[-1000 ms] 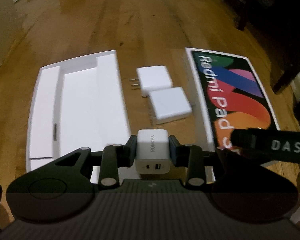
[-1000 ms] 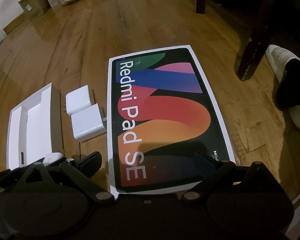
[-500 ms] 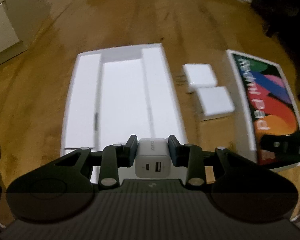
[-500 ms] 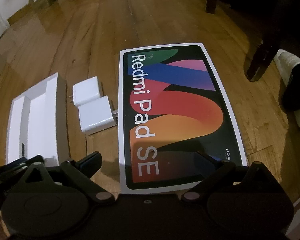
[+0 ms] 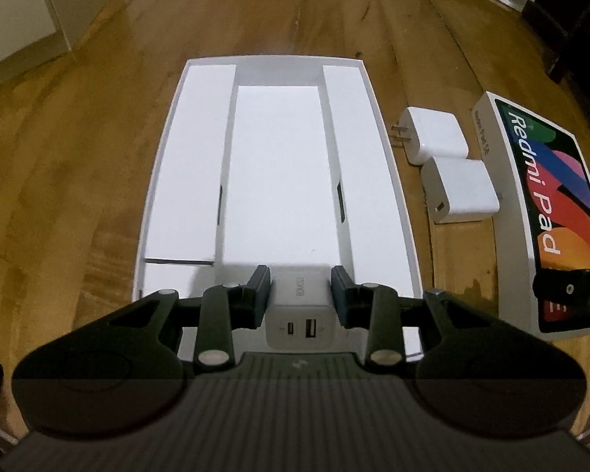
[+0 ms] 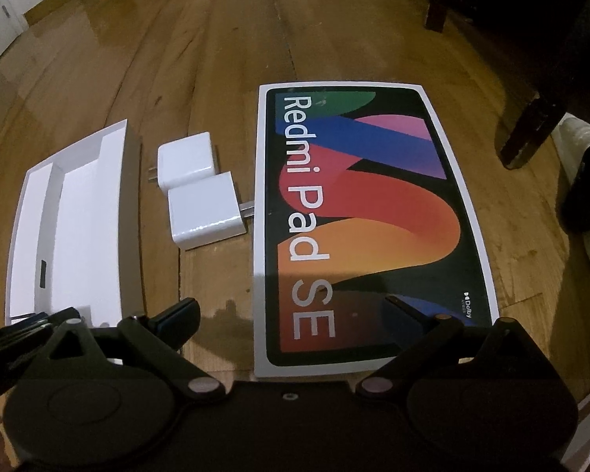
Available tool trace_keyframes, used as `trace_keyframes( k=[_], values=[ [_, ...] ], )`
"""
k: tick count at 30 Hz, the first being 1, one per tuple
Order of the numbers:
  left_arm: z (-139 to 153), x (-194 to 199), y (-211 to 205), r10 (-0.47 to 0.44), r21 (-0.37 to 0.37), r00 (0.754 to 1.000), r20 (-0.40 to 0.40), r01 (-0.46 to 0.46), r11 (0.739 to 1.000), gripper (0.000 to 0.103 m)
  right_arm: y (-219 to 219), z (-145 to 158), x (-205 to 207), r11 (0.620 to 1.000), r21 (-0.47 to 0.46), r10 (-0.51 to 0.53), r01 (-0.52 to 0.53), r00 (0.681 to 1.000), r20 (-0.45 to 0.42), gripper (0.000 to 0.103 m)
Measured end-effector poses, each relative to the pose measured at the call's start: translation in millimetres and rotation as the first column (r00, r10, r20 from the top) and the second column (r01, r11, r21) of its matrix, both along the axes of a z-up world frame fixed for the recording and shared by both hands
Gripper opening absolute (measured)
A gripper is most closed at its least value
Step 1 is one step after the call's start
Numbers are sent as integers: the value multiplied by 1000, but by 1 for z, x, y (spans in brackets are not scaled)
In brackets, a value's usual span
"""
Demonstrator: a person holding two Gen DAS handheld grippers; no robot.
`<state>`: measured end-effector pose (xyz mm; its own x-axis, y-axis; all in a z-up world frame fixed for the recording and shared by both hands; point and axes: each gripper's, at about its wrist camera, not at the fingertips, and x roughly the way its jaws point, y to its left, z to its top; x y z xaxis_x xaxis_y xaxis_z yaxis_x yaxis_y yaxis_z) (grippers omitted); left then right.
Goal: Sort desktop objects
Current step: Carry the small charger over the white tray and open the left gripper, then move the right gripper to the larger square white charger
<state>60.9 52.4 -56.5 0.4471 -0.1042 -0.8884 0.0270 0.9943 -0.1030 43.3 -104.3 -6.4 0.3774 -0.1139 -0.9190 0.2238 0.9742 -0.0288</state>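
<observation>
Left tool clamps ROMOSS charger, low centre frame, over near end of white tray.
Right tool spread wide, empty, level above Redmi Pad SE box.

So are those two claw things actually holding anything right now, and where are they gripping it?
The left gripper holds a small white charger, pinched by its two opposite side faces, ports facing the camera. The right gripper is open and holds nothing.
</observation>
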Motion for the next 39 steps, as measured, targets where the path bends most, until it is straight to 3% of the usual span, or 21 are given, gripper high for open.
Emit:
trace_keyframes(
  k=[5,9,14,16,21,25,27,33,36,39],
  values=[
    [-6,0,-4,-8,-19,1000,22,8,1000,33,5,0,1,1000,-13,18,-18,1000,0,100],
    [-13,-1,-8,-14,0,1000,-11,14,1000,33,6,-1,2,1000,-18,20,-20,1000,-6,100],
    [-2,0,-7,-11,-2,1000,-13,11,1000,35,6,-2,2,1000,-16,26,-25,1000,2,100],
    [10,2,-2,21,-21,1000,-8,-21,1000,44,7,-1,3,999,-8,39,-39,999,18,100],
    [43,3,3,83,-30,995,53,-81,996,98,17,10,-4,992,-21,126,-124,979,160,99],
    [43,5,5,101,-36,995,16,-101,994,99,24,10,-10,984,-58,177,-168,938,299,95],
    [35,8,10,131,-53,991,-16,-132,990,99,26,3,-12,978,-74,207,-194,907,367,85],
    [34,17,25,175,-84,984,-19,-176,981,99,45,-23,-3,937,-150,346,-316,897,274,61],
    [37,20,30,161,-96,987,-11,-161,982,99,45,-30,9,935,-94,355,-342,894,273,61],
    [36,24,31,158,-106,987,-21,-159,981,99,41,-35,24,947,-8,311,-321,913,264,62]
  ],
)
